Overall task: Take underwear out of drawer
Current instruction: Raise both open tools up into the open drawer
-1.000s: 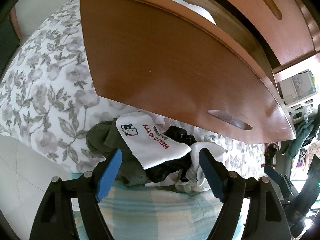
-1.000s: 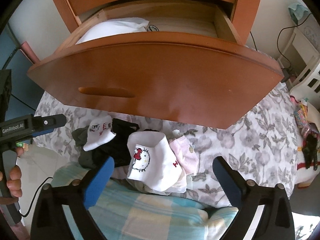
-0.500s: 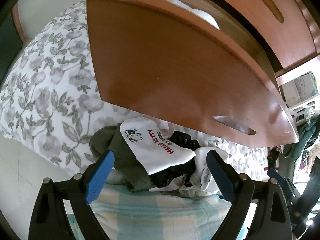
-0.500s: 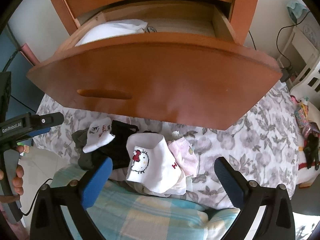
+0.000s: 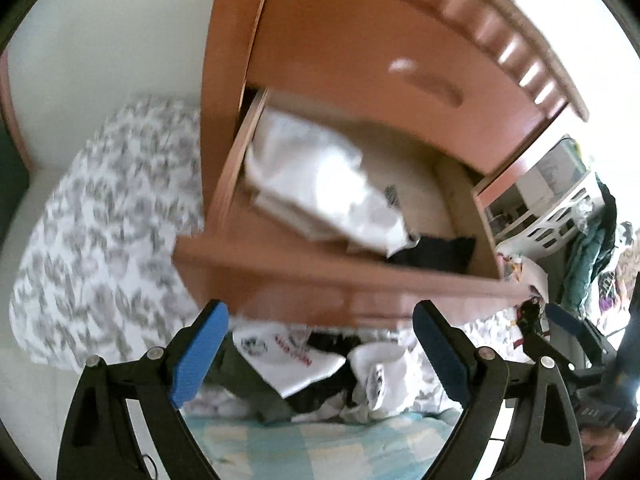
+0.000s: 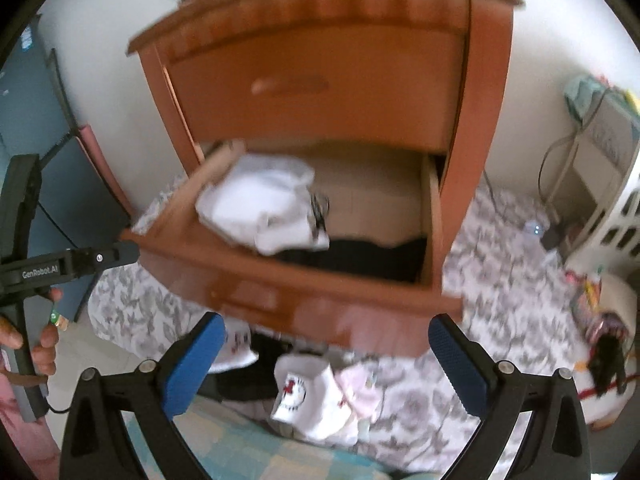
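- "GenRobot.AI" is printed in white on the black bar of the left tongs' body (image 6: 60,266), seen left of the open drawer (image 6: 312,284) in the right wrist view.
- Red lettering is seen on white underwear (image 5: 296,356) below the drawer front, but it is too blurred to be read.

Both views have risen, now looking down into the open drawer (image 6: 434,216) at its white underwear (image 6: 264,208).
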`<control>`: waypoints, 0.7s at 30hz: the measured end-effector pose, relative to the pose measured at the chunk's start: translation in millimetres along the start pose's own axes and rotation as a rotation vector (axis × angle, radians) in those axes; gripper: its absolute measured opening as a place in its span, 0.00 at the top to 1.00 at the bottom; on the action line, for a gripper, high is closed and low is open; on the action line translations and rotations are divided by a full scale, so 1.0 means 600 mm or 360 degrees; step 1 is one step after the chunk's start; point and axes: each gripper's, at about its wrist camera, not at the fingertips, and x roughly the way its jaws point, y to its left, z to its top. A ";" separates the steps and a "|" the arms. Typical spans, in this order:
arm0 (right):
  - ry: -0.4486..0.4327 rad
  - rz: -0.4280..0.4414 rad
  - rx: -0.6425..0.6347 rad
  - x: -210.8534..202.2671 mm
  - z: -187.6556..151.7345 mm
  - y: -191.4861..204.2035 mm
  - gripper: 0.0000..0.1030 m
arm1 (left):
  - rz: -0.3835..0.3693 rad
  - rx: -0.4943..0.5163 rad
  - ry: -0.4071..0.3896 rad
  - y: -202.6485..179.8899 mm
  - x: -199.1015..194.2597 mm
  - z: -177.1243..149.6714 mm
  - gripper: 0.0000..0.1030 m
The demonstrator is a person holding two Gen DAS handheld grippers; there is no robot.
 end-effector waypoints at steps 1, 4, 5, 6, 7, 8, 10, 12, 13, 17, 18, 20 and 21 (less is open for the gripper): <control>-0.0018 -0.0004 -0.0011 -0.005 0.010 -0.002 0.00 | -0.0002 0.0014 -0.0020 -0.002 -0.007 0.009 0.09; -0.0041 -0.0015 -0.0043 -0.016 0.036 -0.011 0.00 | 0.0009 0.0054 -0.0046 -0.005 -0.017 0.041 0.09; -0.0044 -0.0010 -0.0052 -0.018 0.047 -0.016 0.00 | -0.0001 0.0062 -0.0047 -0.004 -0.019 0.052 0.09; -0.0045 -0.0005 -0.0058 -0.020 0.056 -0.022 0.00 | -0.0011 0.0073 -0.0049 -0.005 -0.020 0.063 0.09; -0.0044 0.0001 -0.0065 -0.021 0.065 -0.026 0.00 | -0.0017 0.0084 -0.0051 -0.006 -0.021 0.071 0.09; -0.0041 0.0008 -0.0074 -0.019 0.077 -0.031 0.00 | -0.0010 0.0101 -0.0057 -0.009 -0.022 0.084 0.09; -0.0028 0.0018 -0.0092 -0.014 0.096 -0.038 0.00 | 0.0008 0.0152 -0.0069 -0.017 -0.020 0.103 0.09; -0.0006 0.0033 -0.0106 -0.005 0.107 -0.045 0.00 | -0.0011 0.0157 -0.0053 -0.020 -0.015 0.118 0.09; 0.0015 0.0041 -0.0107 0.004 0.115 -0.049 0.00 | -0.0022 0.0153 -0.0035 -0.022 -0.008 0.128 0.09; 0.0158 0.0092 -0.0064 0.050 0.137 -0.068 0.00 | -0.0074 0.0195 0.0062 -0.030 0.025 0.155 0.09; 0.0190 0.0107 -0.0070 0.061 0.141 -0.069 0.00 | -0.0073 0.0196 0.0094 -0.029 0.036 0.161 0.09; 0.0264 0.0133 -0.0093 0.088 0.148 -0.067 0.01 | -0.0065 0.0195 0.0173 -0.029 0.065 0.171 0.09; 0.0298 0.0143 -0.0104 0.100 0.149 -0.065 0.01 | -0.0068 0.0193 0.0200 -0.029 0.075 0.173 0.09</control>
